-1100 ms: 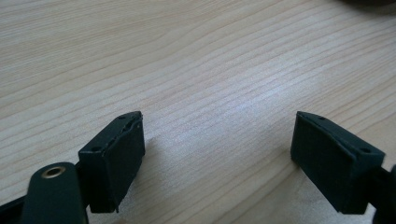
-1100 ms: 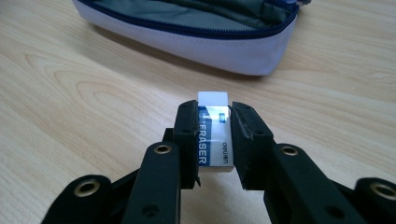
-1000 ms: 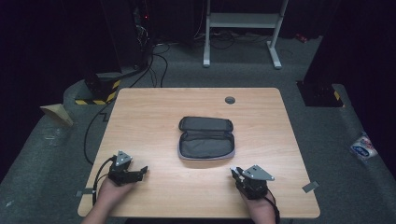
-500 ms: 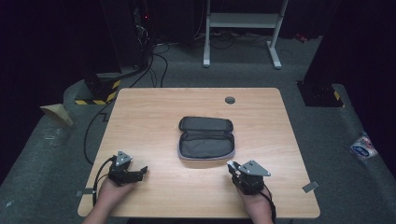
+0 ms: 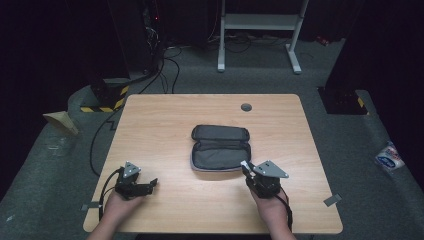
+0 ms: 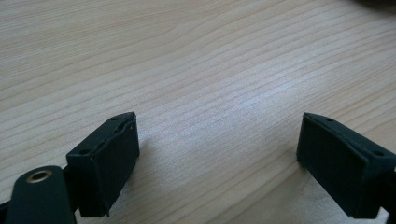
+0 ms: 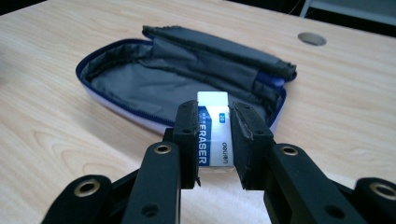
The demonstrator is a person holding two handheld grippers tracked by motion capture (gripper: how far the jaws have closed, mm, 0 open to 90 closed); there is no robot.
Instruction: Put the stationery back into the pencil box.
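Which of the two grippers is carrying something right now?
The right gripper: its jaws clamp a white eraser before the open pencil case. The left gripper is open over bare table.

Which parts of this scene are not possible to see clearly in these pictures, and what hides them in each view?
- White eraser with blue label: in the right gripper view, the right gripper covers both its sides; label text partly hidden.
- Same eraser, high view: too small, lost among the right gripper.
- Open grey fabric pencil case: its near end is behind the jaws.
- Left gripper: its body is cut off by the bottom edge.
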